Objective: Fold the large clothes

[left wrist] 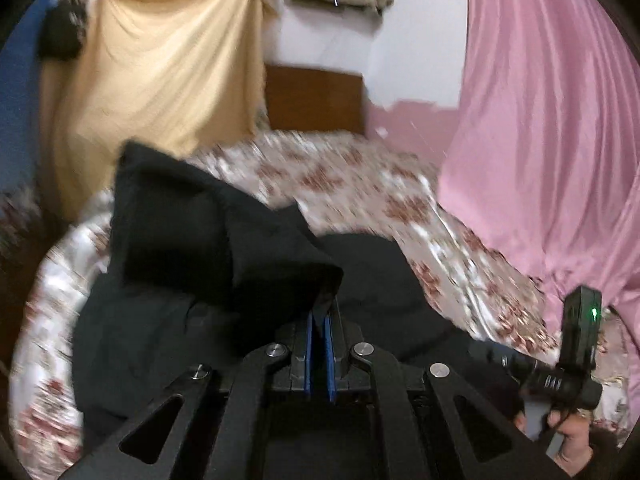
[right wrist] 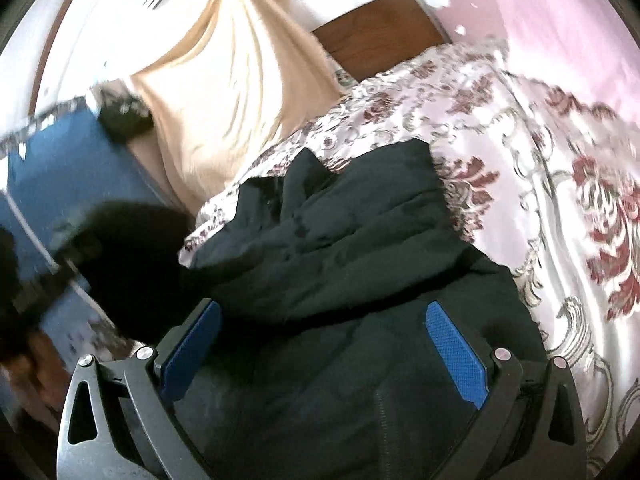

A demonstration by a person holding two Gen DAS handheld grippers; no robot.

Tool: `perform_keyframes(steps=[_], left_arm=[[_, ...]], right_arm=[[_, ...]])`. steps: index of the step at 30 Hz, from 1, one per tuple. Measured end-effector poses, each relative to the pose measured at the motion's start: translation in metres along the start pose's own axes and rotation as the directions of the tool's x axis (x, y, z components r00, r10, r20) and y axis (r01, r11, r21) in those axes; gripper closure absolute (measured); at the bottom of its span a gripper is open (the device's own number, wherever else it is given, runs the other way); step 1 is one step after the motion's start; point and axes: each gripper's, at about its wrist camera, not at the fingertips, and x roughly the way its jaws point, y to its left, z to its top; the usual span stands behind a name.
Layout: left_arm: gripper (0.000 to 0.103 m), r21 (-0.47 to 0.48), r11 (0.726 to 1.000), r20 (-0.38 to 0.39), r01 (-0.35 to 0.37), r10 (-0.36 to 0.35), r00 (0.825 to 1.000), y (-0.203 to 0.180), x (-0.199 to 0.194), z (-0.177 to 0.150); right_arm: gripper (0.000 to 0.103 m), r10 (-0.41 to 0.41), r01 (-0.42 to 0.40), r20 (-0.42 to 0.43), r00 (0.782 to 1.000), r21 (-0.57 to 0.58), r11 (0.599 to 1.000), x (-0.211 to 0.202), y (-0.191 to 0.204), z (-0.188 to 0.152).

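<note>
A large black garment lies bunched on a bed with a floral cover. My left gripper is shut on a fold of the black garment, which drapes over its blue pads. In the right wrist view the same black garment spreads under and ahead of my right gripper. That gripper stands open, its blue pads wide apart above the cloth and not pressing on it. A hand with the other gripper's handle shows at the lower right of the left wrist view.
A pink curtain hangs at the right of the bed. A cream cloth hangs at the left, beside a brown headboard. A blue surface lies off the bed's left side. The floral cover stretches bare to the right.
</note>
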Motion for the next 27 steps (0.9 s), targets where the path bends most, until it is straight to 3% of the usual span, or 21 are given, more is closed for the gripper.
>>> perform_keyframes(steps=[3, 13, 15, 17, 19, 24, 27], left_arm=[[0.096, -0.015, 0.999, -0.058, 0.048, -0.049, 0.997, -0.009, 0.022, -0.014], [0.085, 0.059, 0.993, -0.162, 0.102, -0.092, 0.983, -0.03, 0.051, -0.039], [0.073, 0.058, 0.989, -0.17, 0.137, -0.125, 0.977, -0.034, 0.053, -0.041], [0.035, 0.061, 0.982, -0.155, 0.181, -0.17, 0.973, -0.038, 0.051, -0.044], [0.023, 0.083, 0.978, -0.118, 0.19, -0.18, 0.977, -0.044, 0.045, -0.047], [0.021, 0.067, 0.978, -0.122, 0.196, -0.187, 0.975, -0.045, 0.041, -0.054], [0.021, 0.015, 0.988, -0.116, 0.153, -0.15, 0.982, -0.032, 0.03, -0.055]], right_arm=[[0.002, 0.038, -0.037, -0.006, 0.999, 0.083, 0.996, 0.005, -0.023, 0.0], [0.002, 0.161, -0.16, 0.015, 0.987, 0.226, 0.961, 0.019, -0.058, 0.001], [0.002, 0.171, -0.176, 0.04, 0.984, 0.232, 0.957, 0.018, -0.06, 0.0], [0.002, 0.188, -0.196, 0.055, 0.981, 0.235, 0.952, 0.017, -0.062, 0.001], [0.002, 0.2, -0.208, 0.058, 0.978, 0.234, 0.95, 0.019, -0.063, 0.001], [0.002, 0.218, -0.221, 0.037, 0.975, 0.23, 0.948, 0.026, -0.065, 0.002], [0.002, 0.213, -0.209, 0.005, 0.977, 0.221, 0.953, 0.033, -0.064, 0.003]])
